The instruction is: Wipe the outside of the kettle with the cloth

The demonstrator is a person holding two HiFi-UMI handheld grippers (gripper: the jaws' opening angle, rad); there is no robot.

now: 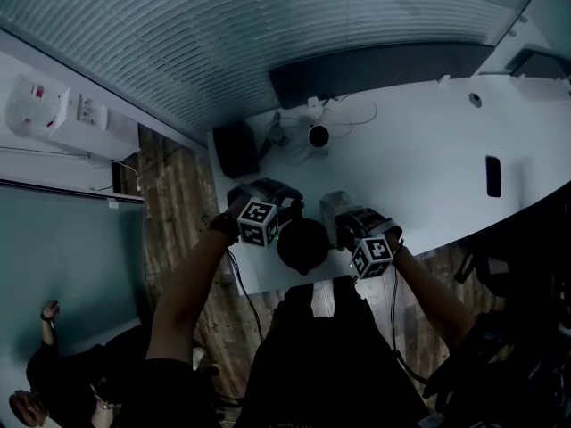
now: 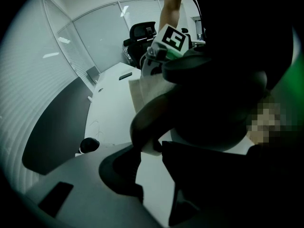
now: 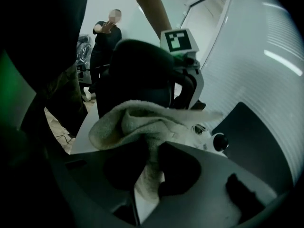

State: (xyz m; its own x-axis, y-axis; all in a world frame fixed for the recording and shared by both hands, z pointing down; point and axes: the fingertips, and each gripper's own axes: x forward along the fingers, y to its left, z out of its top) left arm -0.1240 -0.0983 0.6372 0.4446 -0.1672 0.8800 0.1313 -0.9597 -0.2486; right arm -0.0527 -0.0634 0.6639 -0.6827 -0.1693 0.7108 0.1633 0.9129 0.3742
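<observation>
At the near edge of the desk (image 1: 428,150), the dark kettle (image 1: 302,243) stands between the two tools. The left hand-held gripper (image 2: 151,148) has its jaws closed on the lower end of the kettle's handle, steadying it. On the opposite side, the right hand-held gripper (image 3: 151,160) clamps the cloth (image 3: 137,122), bunched right up at the kettle's wall. Touching or just shy of it, I can't call it. Here's the danger: the kettle sits close to the desk's edge, and a hard sideways rub could twist it in that narrow pinch on the handle and tip it off. The cloth's loose folds could also drag free of the jaws.
</observation>
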